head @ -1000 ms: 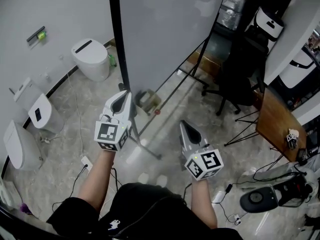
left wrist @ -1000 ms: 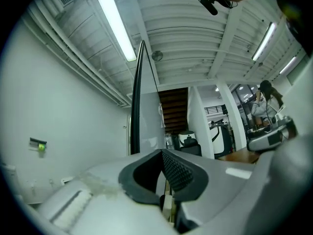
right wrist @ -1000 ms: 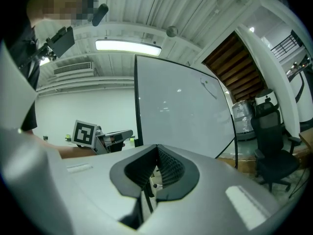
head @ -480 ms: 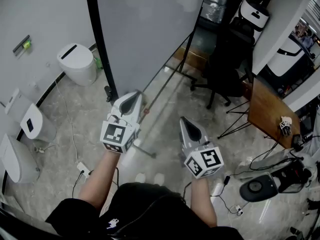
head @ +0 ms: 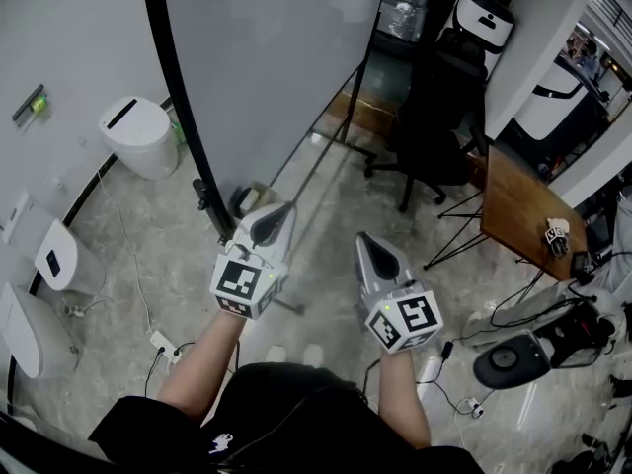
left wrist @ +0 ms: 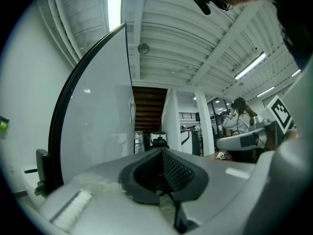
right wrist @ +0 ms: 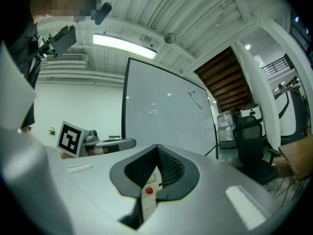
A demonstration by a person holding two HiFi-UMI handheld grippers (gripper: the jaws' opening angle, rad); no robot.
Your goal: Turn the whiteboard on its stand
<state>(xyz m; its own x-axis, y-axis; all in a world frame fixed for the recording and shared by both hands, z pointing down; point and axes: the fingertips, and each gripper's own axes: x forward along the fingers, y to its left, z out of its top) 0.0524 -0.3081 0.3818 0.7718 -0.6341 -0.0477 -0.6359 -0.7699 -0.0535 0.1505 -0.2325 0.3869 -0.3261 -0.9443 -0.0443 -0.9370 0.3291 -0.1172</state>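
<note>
The whiteboard (head: 267,67) is a big pale panel in a black frame, standing upright on a black stand (head: 209,203) with a slanted brace. My left gripper (head: 275,217) is shut with nothing in it, its tip low by the board's bottom near the left frame edge; whether it touches the board I cannot tell. My right gripper (head: 371,247) is also shut and holds nothing, a little further right and clear of the board. The board (left wrist: 93,131) fills the left of the left gripper view beyond the gripper (left wrist: 161,153). In the right gripper view the board (right wrist: 166,116) stands ahead of the gripper (right wrist: 157,148).
Two white toilets (head: 136,136) (head: 54,255) stand along the left wall. A black office chair (head: 434,136) and a wooden table (head: 513,215) are at the right. A round black base (head: 509,365), cables and a power strip (head: 163,344) lie on the marble floor.
The board's black left edge has swung left in the view. My left gripper, which was at that edge, now sits to the right of it. Both grippers stay shut.
</note>
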